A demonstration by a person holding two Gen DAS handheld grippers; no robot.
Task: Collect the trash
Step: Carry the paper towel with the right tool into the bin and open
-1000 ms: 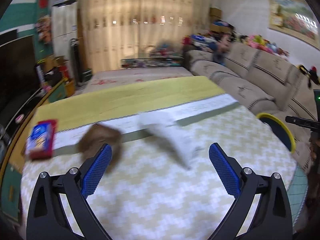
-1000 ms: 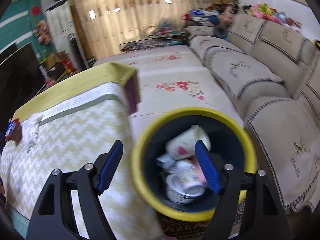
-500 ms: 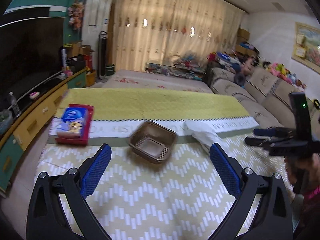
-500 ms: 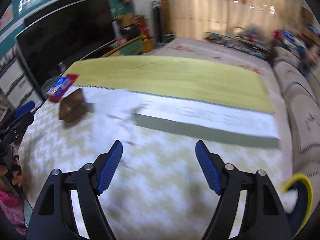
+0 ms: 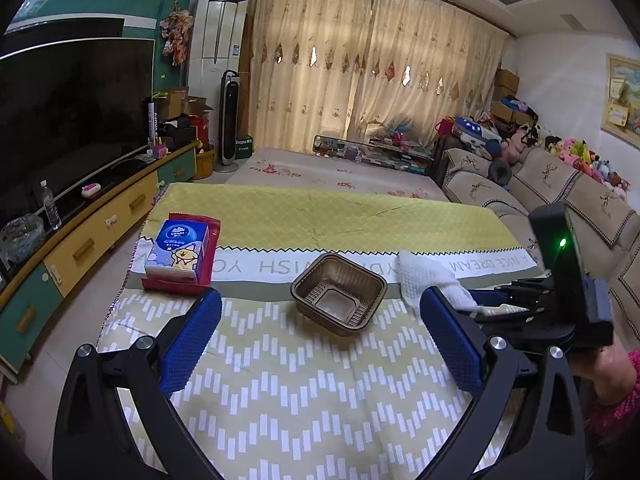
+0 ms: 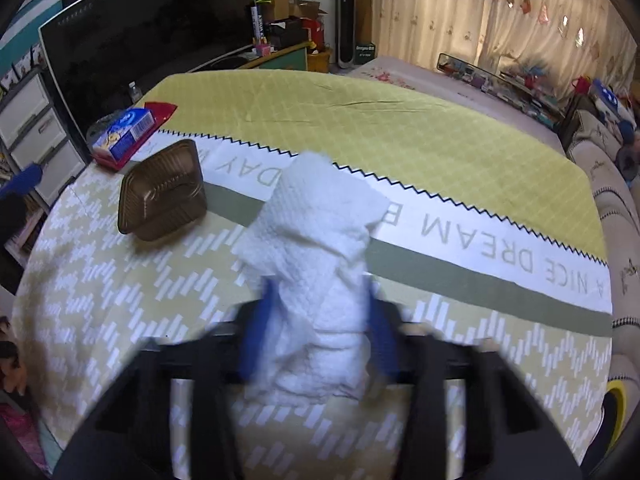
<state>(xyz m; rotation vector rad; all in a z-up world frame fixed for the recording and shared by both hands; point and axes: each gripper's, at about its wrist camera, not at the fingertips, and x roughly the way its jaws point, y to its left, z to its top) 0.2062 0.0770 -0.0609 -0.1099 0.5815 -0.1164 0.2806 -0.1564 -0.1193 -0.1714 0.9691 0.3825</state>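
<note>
A crumpled white paper towel [image 6: 320, 248] lies on the table; my right gripper [image 6: 320, 312] has its blue fingers closed on both sides of its near end, blurred by motion. The towel also shows in the left wrist view [image 5: 424, 280], with the right gripper [image 5: 500, 308] at it. A brown plastic food tray [image 5: 340, 296] sits empty at the table's middle, also in the right wrist view [image 6: 164, 192]. My left gripper [image 5: 320, 340] is open and empty, just short of the tray.
A blue tissue pack on a red wrapper [image 5: 180, 254] lies at the table's left [image 6: 128, 132]. The yellow-rimmed bin [image 6: 614, 408] stands off the table's right edge. A sofa [image 5: 560, 188] runs along the right, a TV cabinet [image 5: 88, 232] along the left.
The right gripper swung from over the bin back across the table and closed around the paper towel. The left gripper turned to face the brown tray and stayed open.
</note>
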